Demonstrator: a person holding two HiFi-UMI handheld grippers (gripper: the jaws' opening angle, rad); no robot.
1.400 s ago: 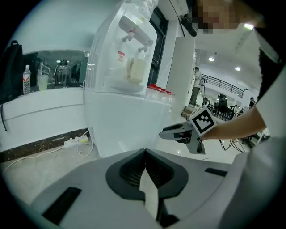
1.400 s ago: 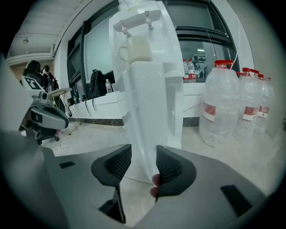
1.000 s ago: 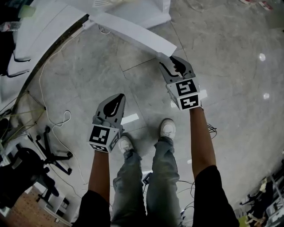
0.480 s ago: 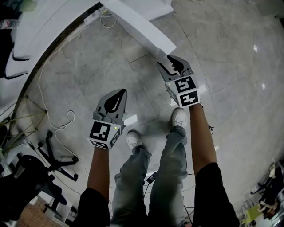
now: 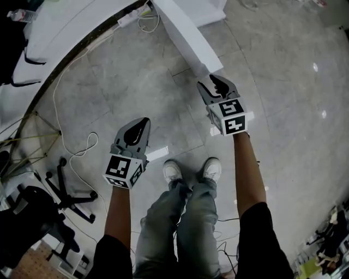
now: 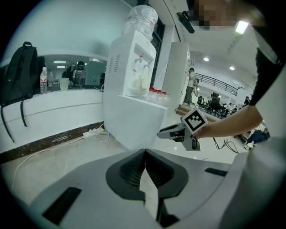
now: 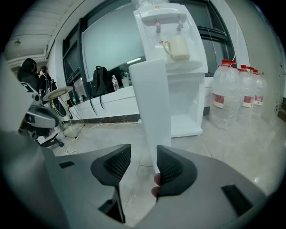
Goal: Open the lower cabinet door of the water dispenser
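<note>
Remote operator's frame: I hold the right claw (image 5: 209,82) at the free end of the lower cabinet door (image 5: 191,41), which stands open, angled out over the grey floor (image 5: 283,109).

The right gripper view gives what the head view cannot. The jaws sit at a middling width, and the door's (image 7: 151,103) thin edge stands between them, close against the right-hand pad with bare gap on the other side. Past the door, ahead of this claw (image 7: 142,156), the same view shows the water dispenser (image 7: 176,62) with its lower compartment (image 7: 190,112) open and a cup (image 7: 179,47) under the taps. A row of large water bottles (image 7: 234,96) stands off to the claw's right, and a backpack (image 7: 100,76) sits at the counter to its left.

The left claw (image 5: 143,122) hangs free, below and to the left of the right one, well apart from the door. Its own view shows its jaws pressed together with nothing between them. Ahead of it (image 6: 144,154), that view catches the dispenser's (image 6: 134,58) vented side and the right claw (image 6: 178,131) at the door's (image 6: 134,120) far edge, a pairing neither other camera frames.

Only the head view takes in the power strip (image 5: 133,16) beyond both claws, the office chair (image 5: 65,190) left of the left claw, and my shoes (image 5: 173,170) between the two arms.
</note>
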